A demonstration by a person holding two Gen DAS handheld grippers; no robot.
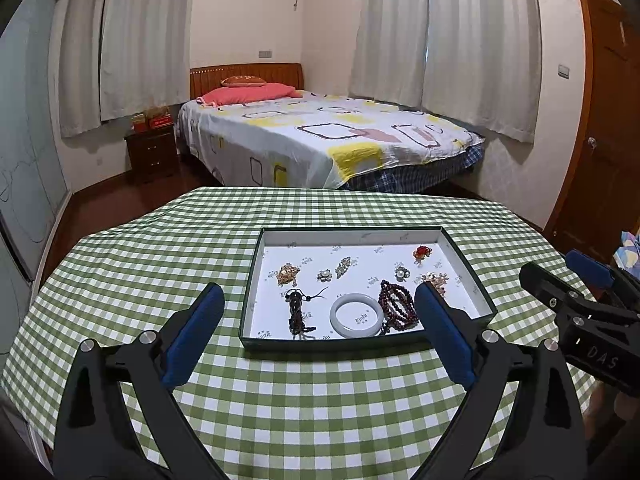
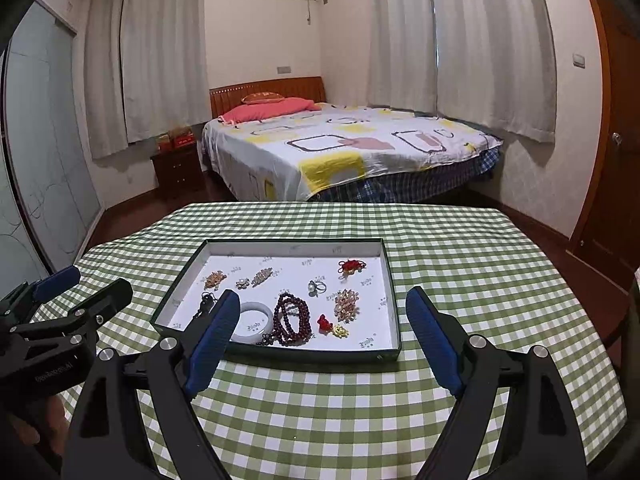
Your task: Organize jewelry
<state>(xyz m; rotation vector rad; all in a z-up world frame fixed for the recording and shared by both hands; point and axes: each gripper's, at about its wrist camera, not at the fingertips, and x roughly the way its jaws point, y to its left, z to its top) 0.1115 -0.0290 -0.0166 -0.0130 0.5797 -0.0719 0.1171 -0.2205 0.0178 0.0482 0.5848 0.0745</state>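
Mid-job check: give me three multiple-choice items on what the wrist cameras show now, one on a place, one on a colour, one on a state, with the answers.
1. Where does the white bangle lie?
A. inside the tray
B. on the tablecloth beside the tray
C. on the bed

2. What colour is the tablecloth?
A. blue and white stripes
B. green and white checks
C. plain red

3. How are the left gripper and right gripper?
A. both open and empty
B. left shut on the bangle
C. right shut on the beads

Answers:
1 A, the bangle sits on the tray's white floor near its front wall, next to the dark red beads.
2 B, green and white squares cover the table.
3 A, in each wrist view the blue pads stand wide apart with nothing between them.
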